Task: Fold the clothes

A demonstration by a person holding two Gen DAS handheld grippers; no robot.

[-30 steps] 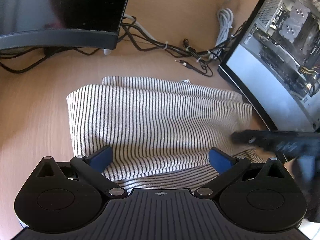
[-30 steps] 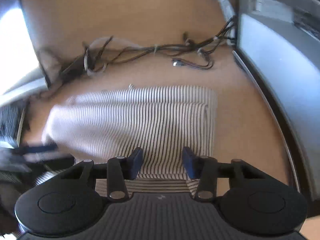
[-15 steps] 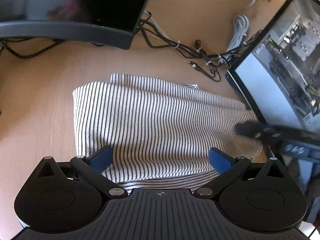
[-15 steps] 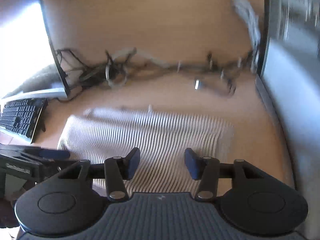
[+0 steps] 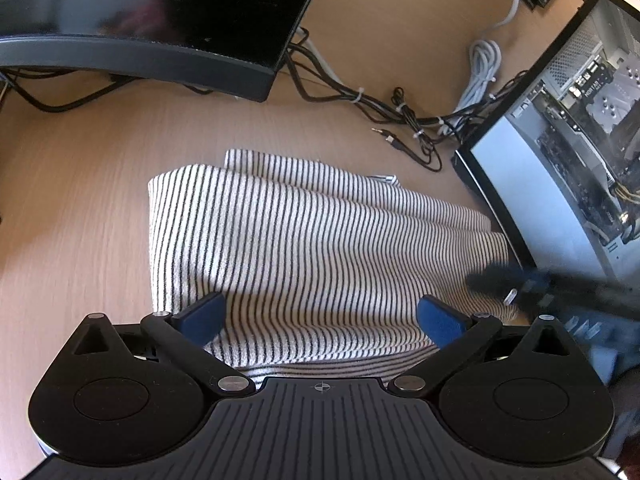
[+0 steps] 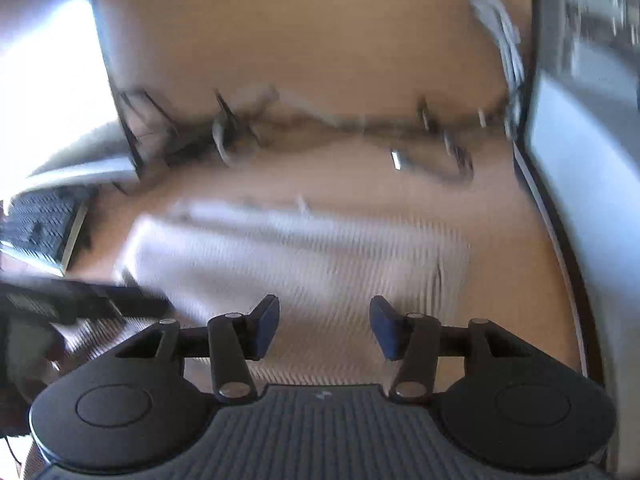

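Striped garment [image 5: 320, 256] lies folded on the worktop [image 5: 80, 184], long axis crosswise, just ahead of both grippers: left gripper [image 5: 320, 316] fingers spread wide, empty; right gripper [image 6: 324, 326] fingers parted, empty.

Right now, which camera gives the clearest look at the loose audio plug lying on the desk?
The left wrist view. There the audio plug is sharp, lying bare on the desk beyond the striped garment, beside the cable bundle. The right wrist view is motion-blurred and shows the plug only as a pale smear.
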